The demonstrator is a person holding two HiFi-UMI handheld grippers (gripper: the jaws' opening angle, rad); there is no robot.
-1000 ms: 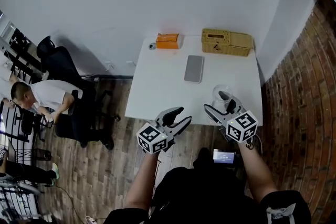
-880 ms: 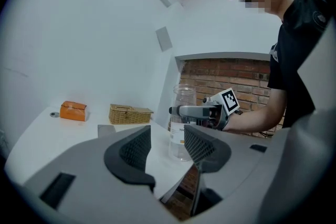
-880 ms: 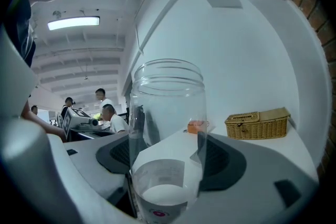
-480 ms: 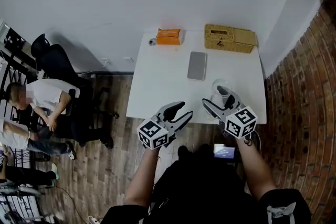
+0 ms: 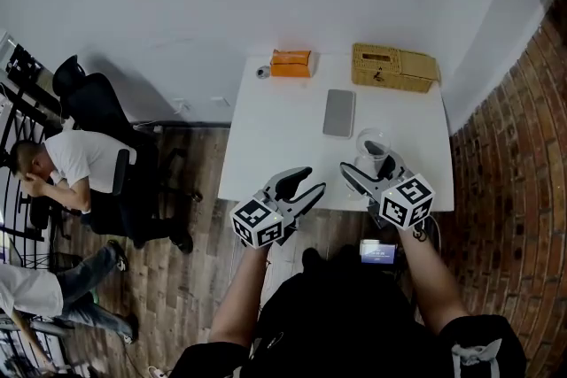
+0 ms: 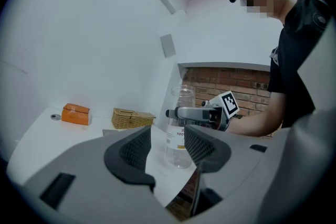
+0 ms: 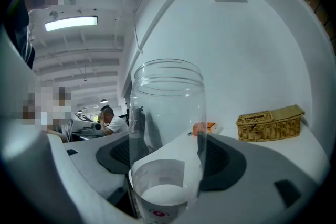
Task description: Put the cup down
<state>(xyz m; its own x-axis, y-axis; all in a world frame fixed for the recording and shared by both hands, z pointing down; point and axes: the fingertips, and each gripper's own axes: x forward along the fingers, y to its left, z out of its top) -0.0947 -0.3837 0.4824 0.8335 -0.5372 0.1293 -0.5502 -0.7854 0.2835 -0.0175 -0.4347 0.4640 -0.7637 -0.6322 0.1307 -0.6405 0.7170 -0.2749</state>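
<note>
A white-walled office, with a brick wall (image 5: 514, 146) running down the right of the frame, is surrounding a white worktop (image 5: 275, 137) at centre. A person is standing at its near edge, working a gripper in each hand. The right gripper (image 5: 360, 160), just right of centre, is pinching a clear glass cup (image 5: 373, 144) between its fingers. The cup is standing upright over the worktop's near right corner, and no view is showing whether its base is touching the surface. The left gripper (image 5: 310, 181), at lower centre, is hovering just off the near edge with its fingers spread and nothing between them.

The set-down is likely calling for a straight, level descent until the base is sitting flat, a little further in from the edge. The fingers should then be parting evenly, so that neither one is dragging the glass over.

Counted on the worktop:
- one wicker basket (image 5: 394, 66)
- one grey flat slab (image 5: 339, 112)
- one orange box (image 5: 291, 63)
- one cup
- one small round object (image 5: 263, 73) just beside the box

Two grippers are working above them.
</note>
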